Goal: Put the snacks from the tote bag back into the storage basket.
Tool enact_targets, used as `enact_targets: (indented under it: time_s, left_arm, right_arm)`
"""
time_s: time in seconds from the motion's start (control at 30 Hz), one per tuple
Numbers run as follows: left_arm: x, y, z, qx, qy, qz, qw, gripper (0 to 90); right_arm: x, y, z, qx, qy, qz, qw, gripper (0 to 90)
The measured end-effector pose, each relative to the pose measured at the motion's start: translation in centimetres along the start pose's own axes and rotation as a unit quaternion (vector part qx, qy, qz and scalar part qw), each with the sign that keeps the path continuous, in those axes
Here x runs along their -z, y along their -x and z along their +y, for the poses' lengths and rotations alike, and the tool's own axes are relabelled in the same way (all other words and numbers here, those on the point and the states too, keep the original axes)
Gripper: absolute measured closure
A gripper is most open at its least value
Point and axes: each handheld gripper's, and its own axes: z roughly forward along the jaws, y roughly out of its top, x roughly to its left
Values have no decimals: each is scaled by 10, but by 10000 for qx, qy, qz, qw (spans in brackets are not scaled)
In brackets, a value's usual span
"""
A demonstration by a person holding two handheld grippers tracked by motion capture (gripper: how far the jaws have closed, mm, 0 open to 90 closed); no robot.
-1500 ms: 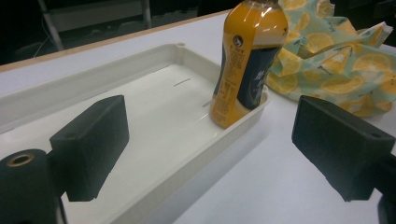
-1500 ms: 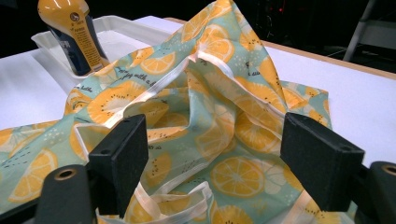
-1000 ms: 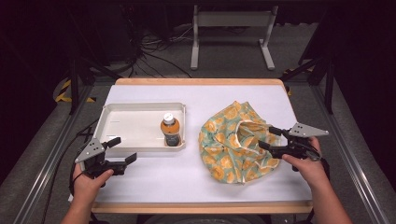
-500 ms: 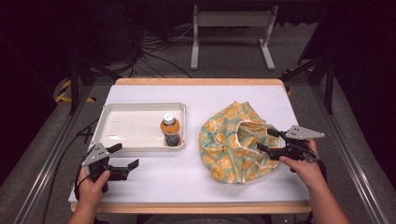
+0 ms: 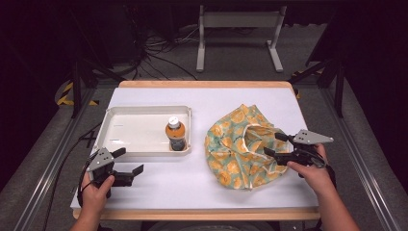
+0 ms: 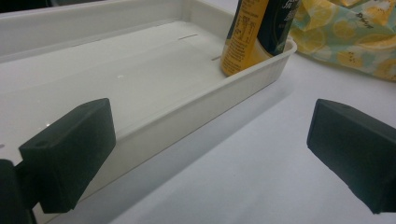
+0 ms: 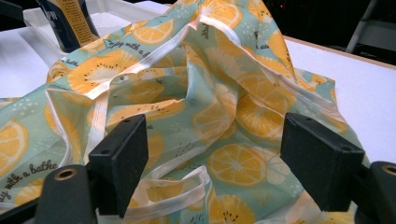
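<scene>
Bottle [image 5: 175,135] upright in tray [image 5: 126,129] corner; bag [image 5: 239,144] crumpled right of it. My left gripper [image 5: 128,165] spread, empty; right gripper [image 5: 272,145] spread over bag, likely to pinch it

place: lab or recording studio | table [image 5: 308,125]: white top, wood edge, metal rails beside it | floor [image 5: 231,57]: grey carpet, loose cables [image 5: 159,53], yellow-black tape [image 5: 65,94] | surround: dark, a metal stand [image 5: 238,29] behind
</scene>
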Motion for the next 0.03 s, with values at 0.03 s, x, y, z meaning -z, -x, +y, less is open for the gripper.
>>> enact_targets:
  time_s: [0.03]
  left_arm:
    - [0, 0, 0, 0, 0, 0, 10000, 15]
  right_arm:
    - [0, 0, 0, -8, 12, 0, 10000, 239]
